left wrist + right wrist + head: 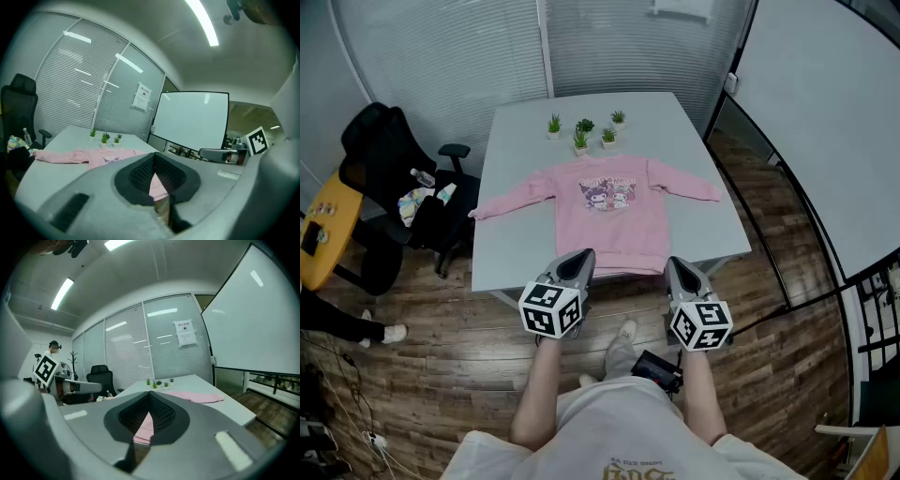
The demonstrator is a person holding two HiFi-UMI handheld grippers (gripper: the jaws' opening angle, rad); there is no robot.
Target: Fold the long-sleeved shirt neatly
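Nearest, side by side just off the near edge of the white table (511,244): left gripper (580,257) and right gripper (678,263), both clenched tight on nothing. Beyond, flat on the tabletop, front up, sleeves spread wide: pink long-sleeved shirt (614,220). Farther back, small potted plants (581,141).

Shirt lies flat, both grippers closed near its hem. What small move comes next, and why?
Probably open both jaws: the left gripper and right gripper are shut on nothing near the hem of the pink shirt, which lies unfolded, sleeves spread, on the table.
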